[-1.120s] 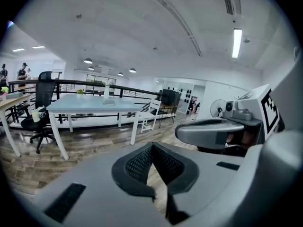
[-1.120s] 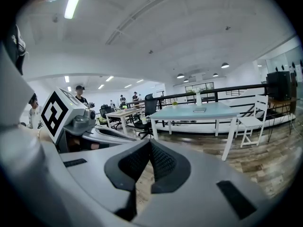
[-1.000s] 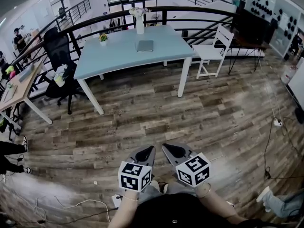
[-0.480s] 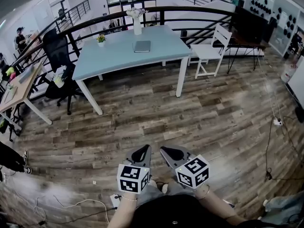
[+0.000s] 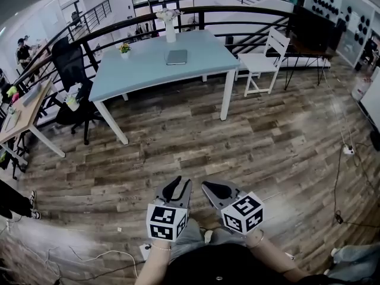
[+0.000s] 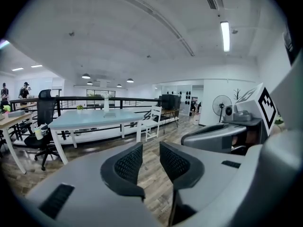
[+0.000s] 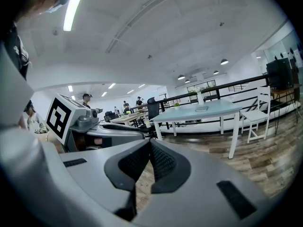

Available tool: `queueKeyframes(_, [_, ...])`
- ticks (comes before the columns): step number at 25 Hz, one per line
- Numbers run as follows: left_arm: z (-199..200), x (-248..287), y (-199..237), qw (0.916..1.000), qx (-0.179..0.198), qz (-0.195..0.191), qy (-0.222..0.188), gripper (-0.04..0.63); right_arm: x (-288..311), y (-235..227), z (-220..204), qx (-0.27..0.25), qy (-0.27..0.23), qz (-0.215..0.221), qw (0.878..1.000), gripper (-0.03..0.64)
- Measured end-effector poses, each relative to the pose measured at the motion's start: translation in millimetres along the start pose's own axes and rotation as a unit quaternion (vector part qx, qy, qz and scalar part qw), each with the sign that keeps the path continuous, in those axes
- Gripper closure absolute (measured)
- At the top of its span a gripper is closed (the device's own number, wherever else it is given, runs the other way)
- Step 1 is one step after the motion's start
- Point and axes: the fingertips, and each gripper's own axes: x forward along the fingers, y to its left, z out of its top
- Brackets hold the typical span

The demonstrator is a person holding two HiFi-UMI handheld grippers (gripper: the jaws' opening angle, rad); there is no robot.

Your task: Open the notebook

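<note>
Since the earlier frame, the grey left gripper has just been spread, nothing between its jaws; the grey right gripper is pressed together. The flat grey notebook is seen far off on the light-blue table.

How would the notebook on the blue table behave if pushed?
The notebook lies flat and thin, so it probably slides rather than tips. The table top looks smooth, so it may skid while its cover is lifted.

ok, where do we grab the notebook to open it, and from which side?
The notebook lies flat and closed toward the far side of the blue table. Probably pinch only the top cover at a near corner, coming from the table's near side. Spine side unreadable from here.
</note>
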Motion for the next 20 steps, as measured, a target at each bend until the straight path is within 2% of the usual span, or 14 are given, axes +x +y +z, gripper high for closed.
queueKeyframes(3, [1, 12, 13, 0.9999, 0.01, -0.003, 0.004, 0.449, 16, -5, -2, 0.002, 0.005, 0.001, 1.0, 0.609])
queueKeyframes(7, [5, 32, 47, 0.9997, 0.021, -0.008, 0.007, 0.449, 50, -17, 4, 0.008, 0.006, -0.008, 1.0, 0.609])
queueKeyframes(20, [43, 107, 168, 0.9976, 0.007, -0.069, 0.01, 0.449, 184, -65, 51, 0.02, 0.003, -0.064, 0.998, 0.609])
